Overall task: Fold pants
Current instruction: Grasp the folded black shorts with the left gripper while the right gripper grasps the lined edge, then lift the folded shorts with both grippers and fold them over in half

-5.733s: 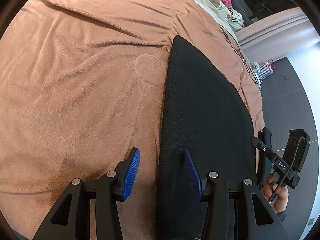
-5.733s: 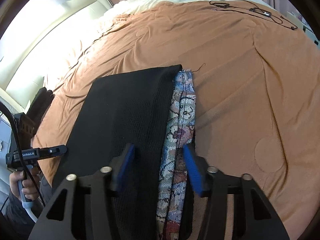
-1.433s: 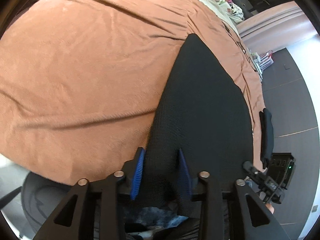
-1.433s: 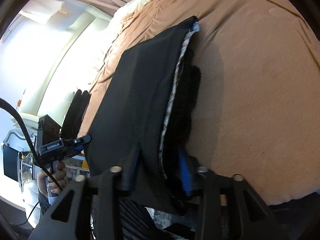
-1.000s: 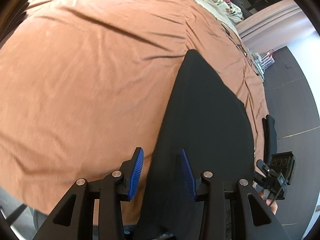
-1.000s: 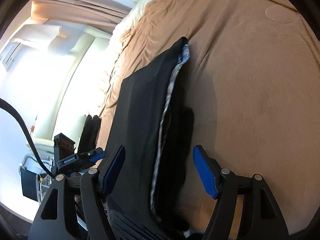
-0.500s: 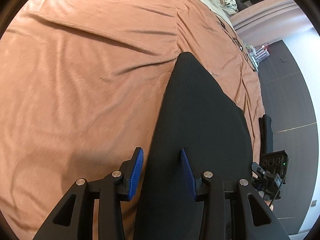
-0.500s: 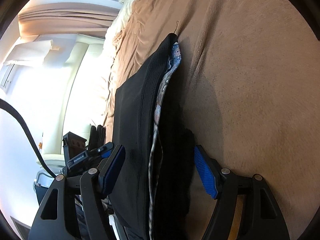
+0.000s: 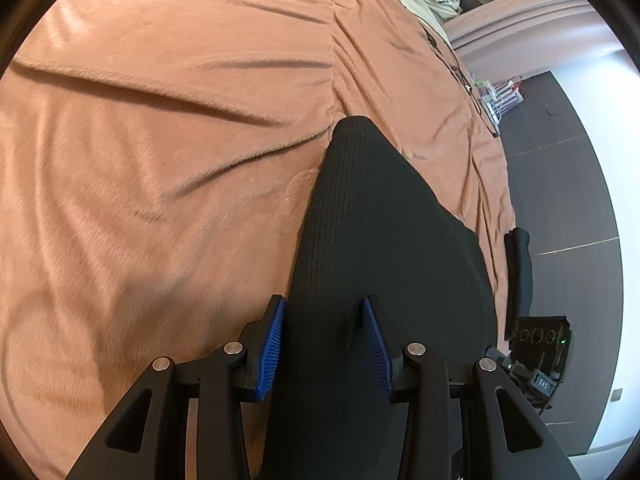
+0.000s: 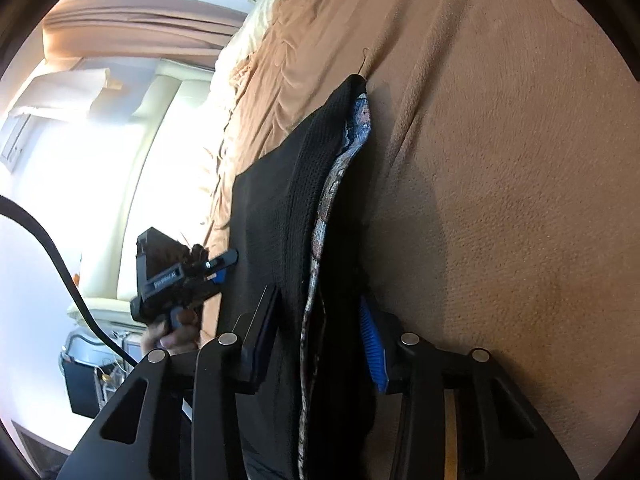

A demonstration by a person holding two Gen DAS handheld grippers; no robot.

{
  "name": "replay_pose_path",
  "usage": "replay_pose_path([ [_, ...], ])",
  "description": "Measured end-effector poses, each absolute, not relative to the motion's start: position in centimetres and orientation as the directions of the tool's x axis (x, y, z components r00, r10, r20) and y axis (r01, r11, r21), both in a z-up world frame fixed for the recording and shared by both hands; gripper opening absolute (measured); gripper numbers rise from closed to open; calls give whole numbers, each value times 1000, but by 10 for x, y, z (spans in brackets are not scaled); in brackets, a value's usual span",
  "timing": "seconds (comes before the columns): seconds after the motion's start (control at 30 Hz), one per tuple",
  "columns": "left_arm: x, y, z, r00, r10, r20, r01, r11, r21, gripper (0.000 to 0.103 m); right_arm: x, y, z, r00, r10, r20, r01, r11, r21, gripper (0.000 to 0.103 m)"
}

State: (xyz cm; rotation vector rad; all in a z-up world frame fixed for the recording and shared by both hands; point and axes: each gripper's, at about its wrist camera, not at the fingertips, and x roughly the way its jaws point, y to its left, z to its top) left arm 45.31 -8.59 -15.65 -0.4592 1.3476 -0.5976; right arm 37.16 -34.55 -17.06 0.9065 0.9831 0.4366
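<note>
right fingers (image 10: 370, 344) closer around pants (image 10: 296, 216)

Left gripper (image 9: 323, 344): matte black linkage arms with triangular cut-outs, round silver screws at pivots, ribbed blue pads (image 9: 272, 354). Right gripper (image 10: 320, 336): same black frame, silver screws, ribbed blue pad. Thick black cable (image 10: 60, 264) at left edge. Bare-skinned hand (image 10: 172, 332) on black handle, white lettering, unreadable.

Strong daylight from the blown-out white window (image 10: 80, 184) glares across the right wrist view; soft shadows streak the wrinkled orange-brown plush bedspread (image 9: 168, 152), slightly motion-blurred, while fisheye curvature and a black vignette bend both frames' edges
</note>
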Motion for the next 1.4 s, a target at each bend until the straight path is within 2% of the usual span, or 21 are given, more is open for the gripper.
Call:
replay_pose_path([
  [0.07, 455, -87, -157, 109, -647, -754, 140, 761, -633, 42, 372, -346, -174, 505, 682, -530, 84, 572, 816, 49],
  [0.23, 458, -89, -164, 82, -646, -758, 146, 761, -632, 42, 372, -346, -174, 484, 689, -539, 68, 584, 809, 55],
  [0.4, 463, -96, -165, 85, -646, -758, 151, 761, -631, 42, 380, -339, -172, 469, 691, -550, 40, 606, 795, 56],
  [0.47, 460, -95, -163, 94, -643, -760, 154, 764, -627, 33, 383, -335, -170, 464, 684, -563, 23, 626, 779, 56],
  [0.5, 459, -95, -162, 95, -646, -757, 157, 761, -630, 22, 383, -333, -168, 461, 678, -573, 15, 639, 769, 52],
  [0.53, 458, -95, -160, 100, -648, -755, 158, 760, -630, 17, 382, -332, -166, 461, 675, -576, 9, 646, 763, 41],
  [0.6, 455, -94, -154, 122, -645, -754, 166, 762, -626, 11, 381, -331, -161, 461, 670, -582, -2, 656, 755, 33],
  [0.73, 447, -90, -136, 169, -644, -746, 180, 764, -619, 10, 372, -330, -142, 492, 656, -573, -43, 675, 736, 25],
  [1.4, 367, -27, -11, 431, -628, -648, 246, 773, -585, 9, 309, -270, -54, 604, 647, -464, -274, 716, 642, 22],
])
